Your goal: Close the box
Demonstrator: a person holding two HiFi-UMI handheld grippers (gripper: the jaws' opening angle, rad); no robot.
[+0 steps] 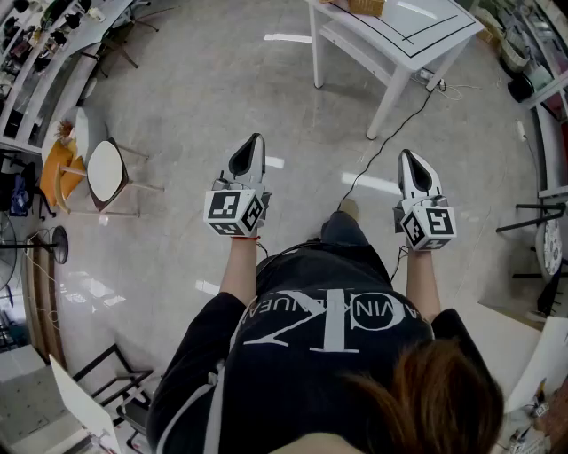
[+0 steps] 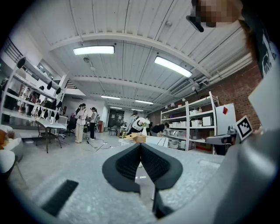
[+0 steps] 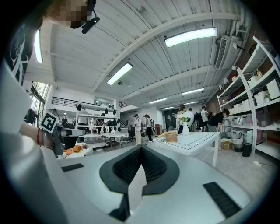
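Note:
The box is a small open tan carton (image 1: 366, 7) on the white table (image 1: 417, 40) at the top of the head view, well beyond both grippers. It also shows far off as the carton (image 2: 139, 138) in the left gripper view and as the carton (image 3: 171, 137) in the right gripper view. My left gripper (image 1: 256, 139) and right gripper (image 1: 406, 155) are held side by side in front of the person's body, above the floor, pointing toward the table. The left gripper (image 2: 140, 145) is shut with its pads meeting and nothing between them. The right gripper (image 3: 141, 147) is shut and empty too.
A chair with a round white seat (image 1: 107, 170) and an orange item (image 1: 57, 168) stand at the left. A black cable (image 1: 390, 133) runs over the floor from the table. Shelving (image 2: 197, 124) lines the right wall. Several people (image 2: 81, 122) stand in the background; a white vase (image 3: 186, 126) is on the table.

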